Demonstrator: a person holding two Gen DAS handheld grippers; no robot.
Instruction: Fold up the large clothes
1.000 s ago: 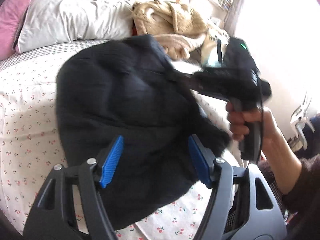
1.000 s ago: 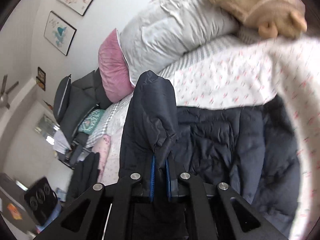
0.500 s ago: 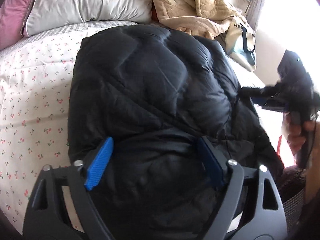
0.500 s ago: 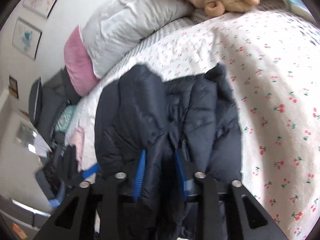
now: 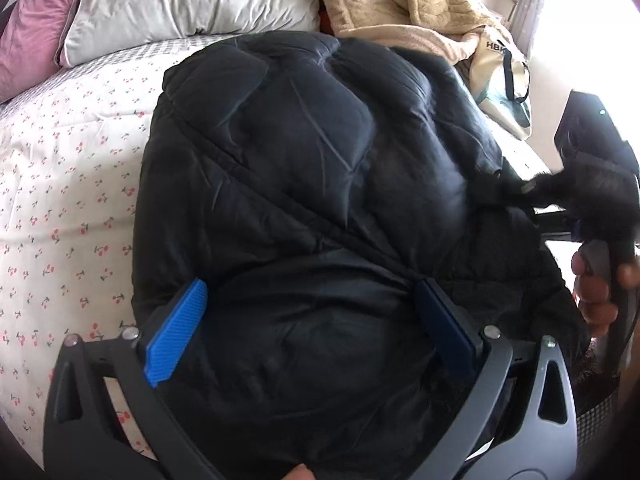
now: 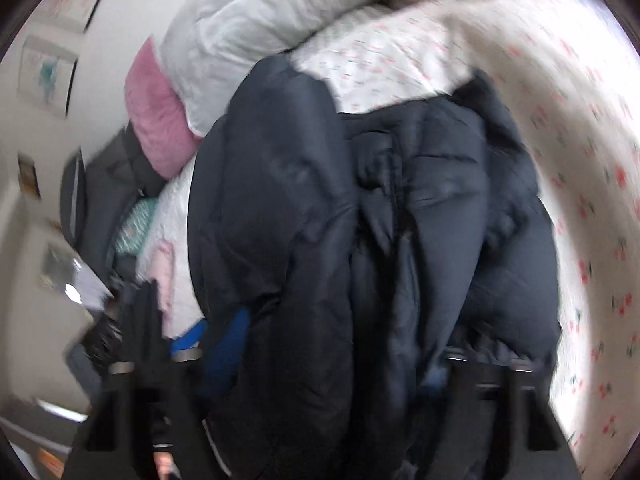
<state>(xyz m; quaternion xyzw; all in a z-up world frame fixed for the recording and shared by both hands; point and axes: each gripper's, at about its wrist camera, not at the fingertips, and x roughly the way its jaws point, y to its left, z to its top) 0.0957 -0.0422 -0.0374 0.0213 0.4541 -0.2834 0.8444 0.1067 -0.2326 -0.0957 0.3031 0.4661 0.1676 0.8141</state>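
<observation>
A big black padded jacket (image 5: 320, 180) lies spread on the cherry-print bedspread (image 5: 60, 200). My left gripper (image 5: 310, 286) hovers over its near edge. The jaws are opening and stand wide, and the blue pads (image 5: 180, 328) do not press the fabric bulging between them. At the right of the left wrist view a hand holds my right gripper (image 5: 540, 224), which has the jacket's black fur trim (image 5: 592, 196) draped over it. The right wrist view is blurred. There the jacket (image 6: 360, 220) bunches between the fingers of my right gripper (image 6: 348, 344), whose jaws stand apart and are closing.
A grey pillow (image 5: 180, 0) and a pink pillow (image 5: 24, 40) lie at the head of the bed. A beige knit blanket (image 5: 400, 4) and a cream tote bag (image 5: 504, 80) sit beyond the jacket. Dark clutter (image 6: 100, 200) lies beside the bed.
The jacket came down from mid-air and now lies flat on the bed. My left jaws spread wider. My right jaws let go of the pinched fabric and opened, and that gripper sank lower.
</observation>
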